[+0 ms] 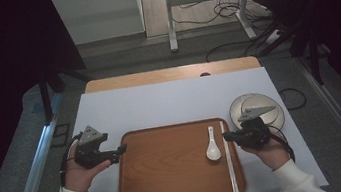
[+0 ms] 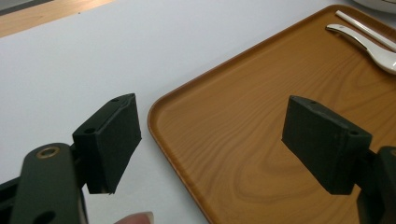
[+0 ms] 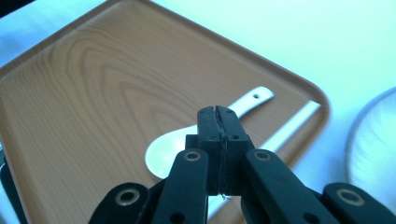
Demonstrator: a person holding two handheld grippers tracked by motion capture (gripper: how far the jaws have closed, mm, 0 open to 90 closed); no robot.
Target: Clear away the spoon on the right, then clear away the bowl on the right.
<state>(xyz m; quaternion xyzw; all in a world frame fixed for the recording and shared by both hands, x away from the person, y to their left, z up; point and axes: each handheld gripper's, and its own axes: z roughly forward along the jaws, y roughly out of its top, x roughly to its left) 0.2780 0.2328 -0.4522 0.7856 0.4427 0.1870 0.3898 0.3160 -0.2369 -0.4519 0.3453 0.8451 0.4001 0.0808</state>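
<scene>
A wooden tray lies in the middle of the white table top. On its right part rests a white ceramic spoon, and a long white stick lies along the tray's right rim. My left gripper hovers at the tray's left edge, its jaws open with nothing between them; below them is the tray's corner. At the tray's right edge my right gripper is shut and empty, just above and beside the spoon.
Stacked grey-white plates sit on the table right of the tray, behind my right hand, and their rim is in the right gripper view. Bare white table surface stretches beyond the tray. A desk frame and cables stand on the floor farther back.
</scene>
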